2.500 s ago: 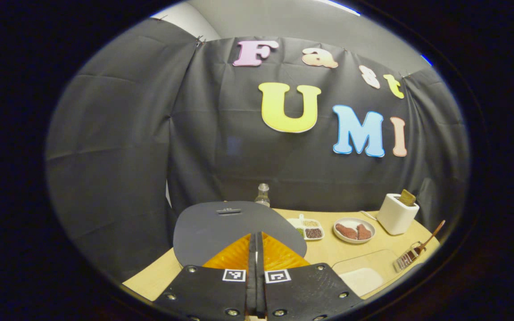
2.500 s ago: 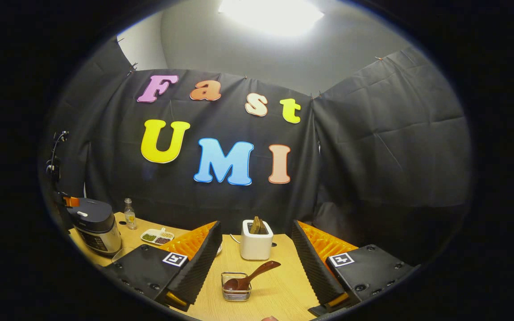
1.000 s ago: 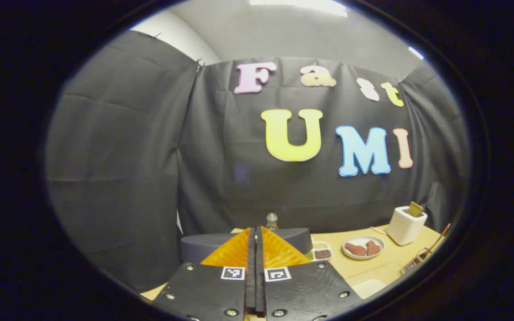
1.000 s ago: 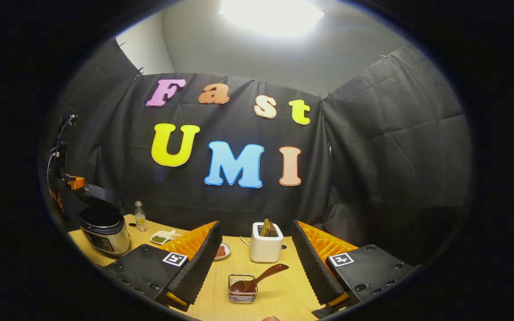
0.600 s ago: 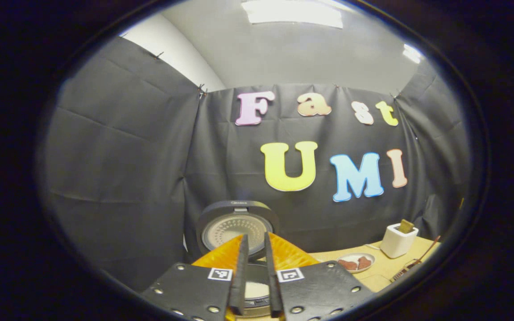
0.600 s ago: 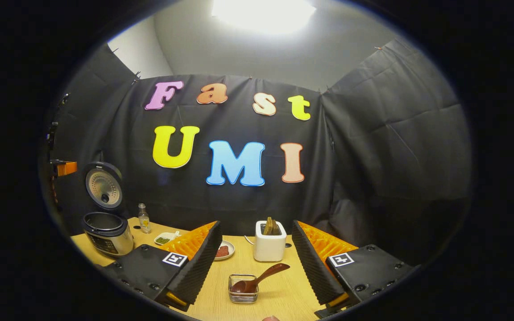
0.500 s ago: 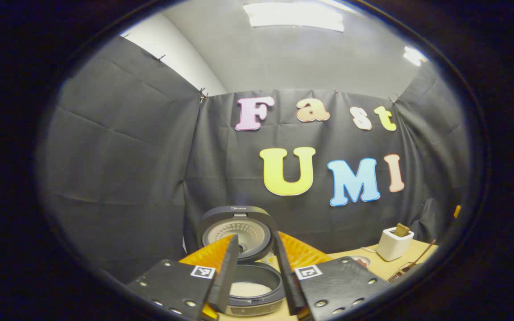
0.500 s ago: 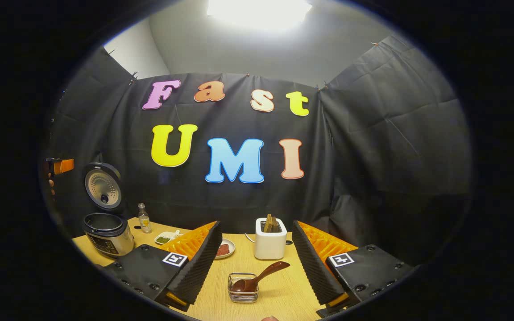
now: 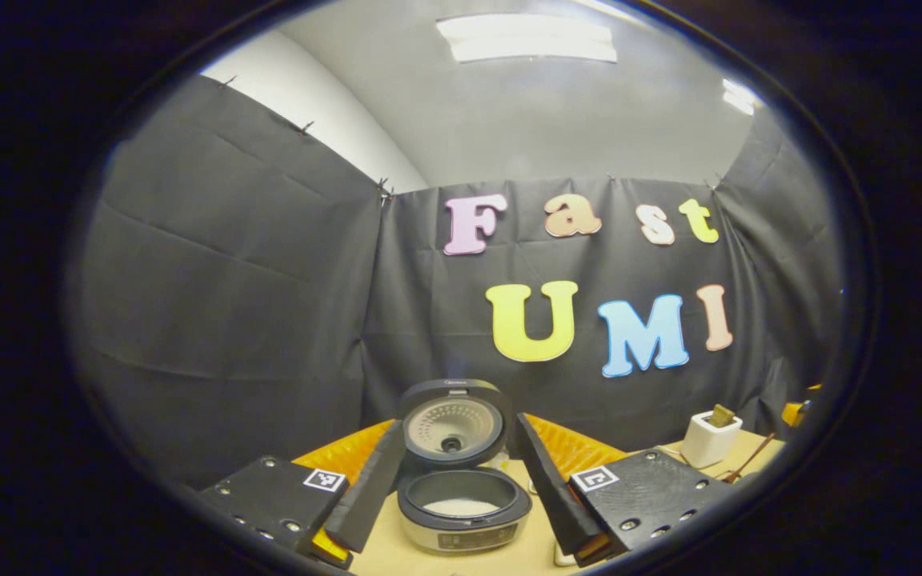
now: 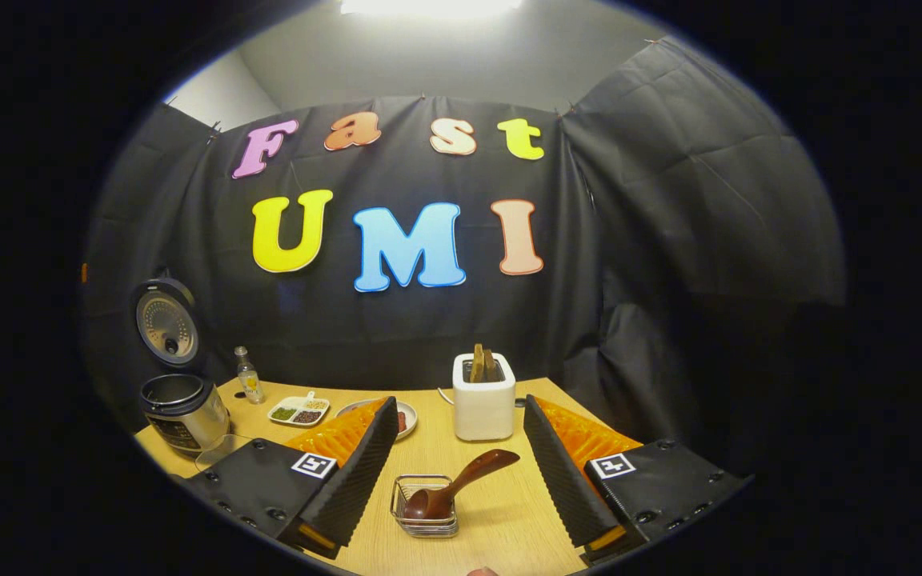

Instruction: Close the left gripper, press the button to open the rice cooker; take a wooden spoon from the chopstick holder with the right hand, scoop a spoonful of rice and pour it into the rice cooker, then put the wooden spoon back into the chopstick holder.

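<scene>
In the right gripper view, the right gripper (image 10: 456,460) sits at the bottom of the frame with its jaws spread wide and nothing held. Between its fingers, low in the centre, stands the wire chopstick holder (image 10: 423,508) on the wooden table (image 10: 501,528), with the wooden spoon (image 10: 461,482) resting in it, handle leaning up to the right. Farther back, centre frame, is a white toaster (image 10: 483,398). To the lower left stand a plate (image 10: 406,424), a divided dish (image 10: 298,412), a small bottle (image 10: 248,376) and, at the far left, the rice cooker (image 10: 182,412) with its lid (image 10: 165,322) raised upright.

In the left gripper view, the left gripper (image 9: 459,480) is wide open and empty at the bottom of the frame. Just beyond its fingers, bottom centre, the rice cooker (image 9: 463,512) stands open, white rice (image 9: 461,507) inside the pot.
</scene>
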The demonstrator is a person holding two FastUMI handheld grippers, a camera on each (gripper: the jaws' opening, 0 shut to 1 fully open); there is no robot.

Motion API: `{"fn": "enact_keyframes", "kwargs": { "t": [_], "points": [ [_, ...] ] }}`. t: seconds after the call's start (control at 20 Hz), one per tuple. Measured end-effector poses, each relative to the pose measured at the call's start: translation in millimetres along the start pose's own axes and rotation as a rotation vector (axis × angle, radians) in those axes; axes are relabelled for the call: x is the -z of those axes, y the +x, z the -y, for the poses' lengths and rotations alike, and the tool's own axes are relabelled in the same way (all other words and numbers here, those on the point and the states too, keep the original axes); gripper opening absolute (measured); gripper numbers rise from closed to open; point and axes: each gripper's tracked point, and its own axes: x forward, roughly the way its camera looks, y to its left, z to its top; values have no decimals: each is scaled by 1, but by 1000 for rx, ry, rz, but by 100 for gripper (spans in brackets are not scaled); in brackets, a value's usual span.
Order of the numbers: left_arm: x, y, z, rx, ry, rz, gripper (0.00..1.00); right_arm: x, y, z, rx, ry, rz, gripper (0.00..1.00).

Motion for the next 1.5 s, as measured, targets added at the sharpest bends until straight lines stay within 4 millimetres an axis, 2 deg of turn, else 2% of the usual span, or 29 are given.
{"fn": "enact_keyframes", "kwargs": {
  "t": [0.35,0.45,0.5,0.55,0.85,1.0,1.05,1.1,1.15,1.2,1.25,1.3,1.4,1.45,1.5],
  "points": [
    [-4,-28,-13,-56,52,-26,84,51,38,18,13,88,-137,98],
    [-6,-34,-14,-65,64,-30,84,66,46,19,10,125,-178,98],
    [-7,-37,-14,-69,67,-34,84,76,49,19,8,150,-203,93],
    [-5,-38,-15,-73,68,-36,84,85,52,18,4,180,-228,98],
    [-5,-49,-15,-86,77,-51,85,133,64,10,-25,336,-370,96],
    [-5,-52,-16,-94,73,-57,84,144,68,3,-45,380,-408,84],
    [-4,-53,-17,-96,72,-57,84,146,72,-1,-56,399,-418,71],
    [-4,-54,-18,-99,71,-59,84,147,73,-2,-59,416,-428,67],
    [-4,-54,-18,-100,71,-59,84,149,75,-4,-60,429,-441,59],
    [-5,-53,-18,-101,72,-58,84,149,77,-8,-71,445,-446,39],
    [-3,-54,-19,-102,72,-60,84,148,79,-11,-75,458,-448,42],
    [-4,-53,-21,-103,72,-60,84,148,81,-12,-77,466,-447,28],
    [-4,-52,-22,-103,70,-60,85,149,80,-15,-82,468,-453,19],
    [-3,-52,-22,-102,68,-59,84,152,81,-13,-60,453,-452,19],
    [-2,-52,-23,-101,66,-59,85,147,79,-13,-64,452,-450,11]
  ]
}}
